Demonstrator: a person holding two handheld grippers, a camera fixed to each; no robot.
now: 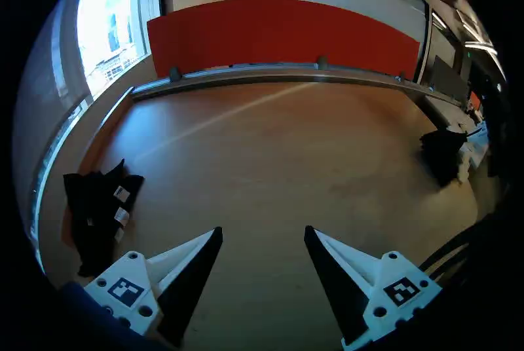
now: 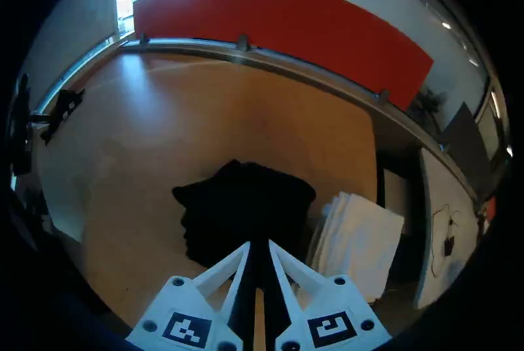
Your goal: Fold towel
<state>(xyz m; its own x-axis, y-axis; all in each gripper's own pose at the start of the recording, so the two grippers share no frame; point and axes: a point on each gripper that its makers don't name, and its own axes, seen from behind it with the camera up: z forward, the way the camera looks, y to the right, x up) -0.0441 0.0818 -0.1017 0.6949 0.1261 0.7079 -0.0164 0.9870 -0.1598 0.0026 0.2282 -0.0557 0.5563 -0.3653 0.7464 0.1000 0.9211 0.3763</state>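
Right tongs (image 2: 259,246) nearly together at black towel (image 2: 249,210), grip hidden; left tongs (image 1: 263,233) gape over table (image 1: 275,154).

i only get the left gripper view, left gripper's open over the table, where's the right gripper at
observer: the right gripper is at the near edge of a bunched black towel on the wooden table
operator: is it gripping
observer: the jaws stand nearly together with a thin gap. The black cloth hides whether any is pinched
operator: anything beside it
observer: a stack of folded white towels lies just right of the black towel in the right gripper view
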